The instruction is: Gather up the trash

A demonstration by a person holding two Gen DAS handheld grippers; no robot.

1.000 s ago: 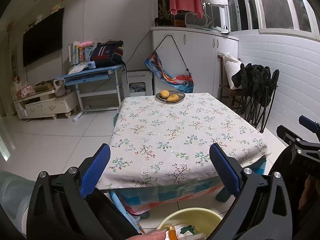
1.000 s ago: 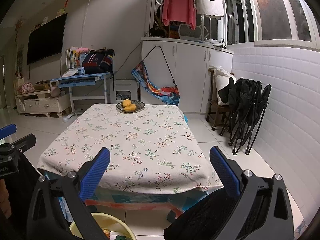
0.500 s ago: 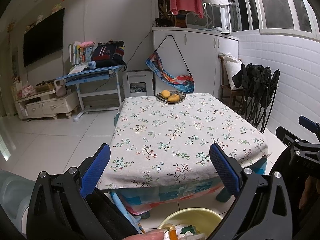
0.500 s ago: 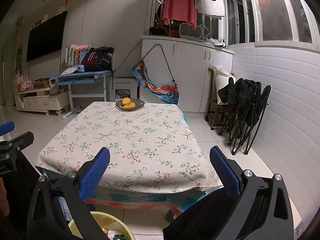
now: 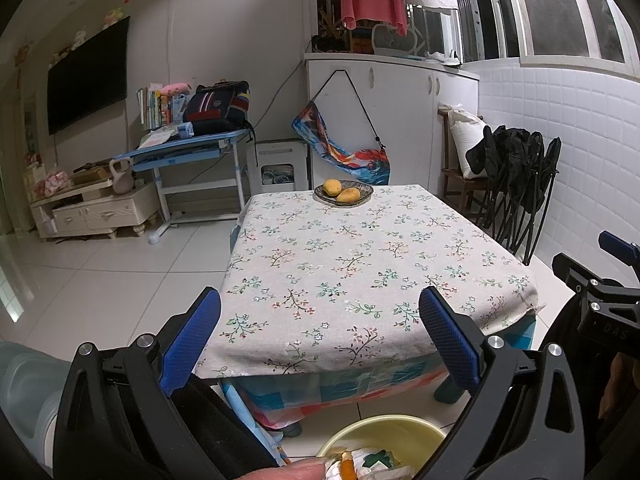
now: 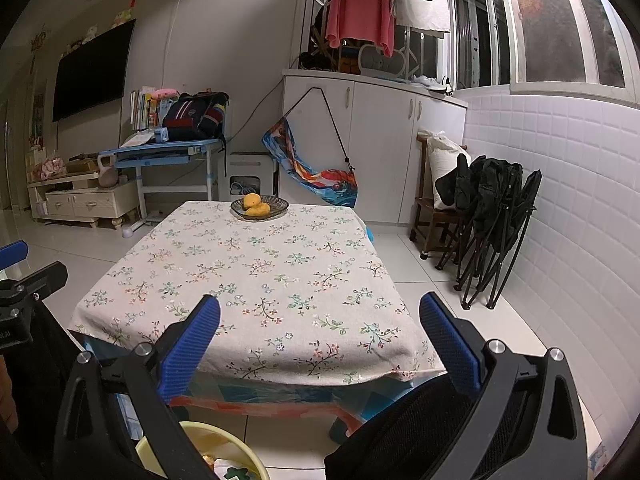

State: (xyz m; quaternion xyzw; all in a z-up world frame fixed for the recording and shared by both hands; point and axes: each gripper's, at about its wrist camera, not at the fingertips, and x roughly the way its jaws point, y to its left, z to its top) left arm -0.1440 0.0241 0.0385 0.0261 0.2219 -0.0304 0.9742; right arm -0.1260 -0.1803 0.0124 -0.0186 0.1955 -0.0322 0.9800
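Observation:
A yellow bin (image 5: 384, 438) stands on the floor below the table's near edge, with wrappers and scraps (image 5: 372, 466) inside; it also shows low in the right wrist view (image 6: 224, 454). My left gripper (image 5: 320, 340) hangs open above it, nothing between its blue pads. My right gripper (image 6: 320, 340) is open and empty too, over the table's near edge. The floral tablecloth (image 5: 360, 256) carries no loose trash. A fingertip (image 5: 296, 470) shows at the bottom edge of the left wrist view.
A dish with two yellow fruits (image 5: 343, 193) sits at the table's far edge. Folded black chairs (image 6: 492, 224) lean on the tiled right wall. A blue desk (image 5: 184, 152), a low TV cabinet (image 5: 96, 212) and white cupboards (image 6: 372, 140) line the back.
Both views have shifted only slightly; the right wrist view rose a little. Both grippers stay open and empty.

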